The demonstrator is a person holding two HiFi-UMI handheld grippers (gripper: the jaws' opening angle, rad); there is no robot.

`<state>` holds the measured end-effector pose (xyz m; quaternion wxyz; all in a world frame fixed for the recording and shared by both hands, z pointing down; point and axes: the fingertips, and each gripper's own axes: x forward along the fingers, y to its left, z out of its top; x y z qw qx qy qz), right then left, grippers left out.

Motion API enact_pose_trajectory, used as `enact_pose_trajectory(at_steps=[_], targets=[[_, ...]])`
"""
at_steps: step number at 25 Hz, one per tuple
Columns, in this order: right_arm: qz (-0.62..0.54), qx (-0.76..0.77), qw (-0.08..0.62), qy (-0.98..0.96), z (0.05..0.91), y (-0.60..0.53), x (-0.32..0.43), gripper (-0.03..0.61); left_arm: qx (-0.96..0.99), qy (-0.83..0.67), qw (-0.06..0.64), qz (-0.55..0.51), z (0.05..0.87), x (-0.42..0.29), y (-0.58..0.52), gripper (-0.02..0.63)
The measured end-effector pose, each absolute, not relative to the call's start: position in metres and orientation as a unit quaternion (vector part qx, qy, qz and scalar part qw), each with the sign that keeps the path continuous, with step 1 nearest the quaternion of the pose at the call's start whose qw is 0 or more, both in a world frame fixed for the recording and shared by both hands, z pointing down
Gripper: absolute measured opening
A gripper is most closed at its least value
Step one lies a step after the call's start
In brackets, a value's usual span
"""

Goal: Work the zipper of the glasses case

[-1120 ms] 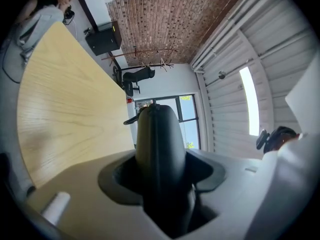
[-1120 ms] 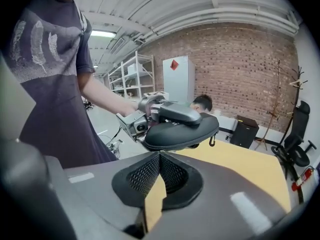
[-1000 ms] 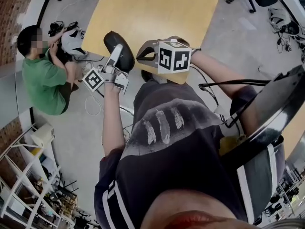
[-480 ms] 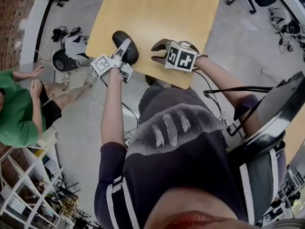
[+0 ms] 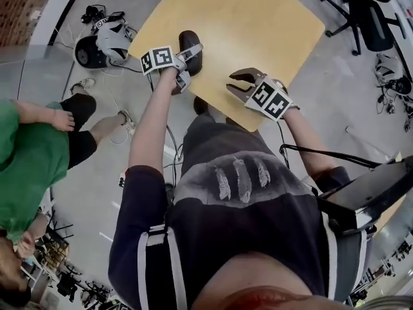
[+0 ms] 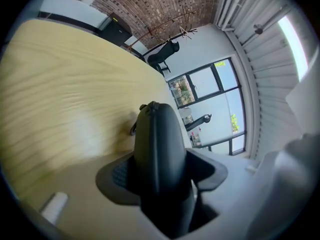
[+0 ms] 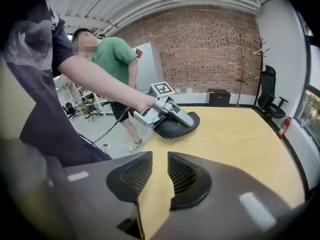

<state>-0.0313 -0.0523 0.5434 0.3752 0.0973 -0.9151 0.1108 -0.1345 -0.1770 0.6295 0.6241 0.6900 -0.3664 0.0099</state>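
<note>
The black glasses case (image 5: 191,44) lies on the wooden table (image 5: 258,24) near its left edge. My left gripper (image 5: 189,55) is shut on it. In the left gripper view the case (image 6: 157,134) stands between the two pads, seam up, with the zipper pull (image 6: 134,128) at its far end. My right gripper (image 5: 236,86) hovers over the table's near edge, to the right of the case and apart from it. Its jaws have just been opening and stand a little apart with nothing between them (image 7: 160,171). The right gripper view shows the case (image 7: 181,127) under the left gripper (image 7: 172,115).
A person in green (image 5: 26,160) is on the floor to the left of the table. A white and black device (image 5: 103,41) with cables lies on the floor nearby. An office chair (image 5: 368,11) stands at the far right, a black seat back (image 5: 368,192) close behind me.
My left gripper has carried the case further onto the table and lower. The right gripper has drawn away from the case to the right. The person in green has moved.
</note>
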Motion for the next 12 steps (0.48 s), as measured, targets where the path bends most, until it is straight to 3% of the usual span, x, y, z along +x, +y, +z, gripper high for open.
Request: enact_pose_trajectory(at_steps=[5,9,12], targets=[[0.118,0.098,0.367,-0.918,0.5424,-0.0526,-0.0355,0.097,0.706,-0.376,0.599,0.037,0.6315,-0.1410,-0.1820,0.295],[0.114,0.092,0.366,-0.919,0.5421,-0.0514,-0.0373,0.097,0.719,-0.378,0.580,0.065,0.6264,-0.1375,-0.1855,0.406],[0.111,0.092,0.363,-0.921,0.5410,-0.0507,-0.0375,0.097,0.730,-0.393,0.551,0.093,0.6248,-0.1419,-0.1872,0.449]])
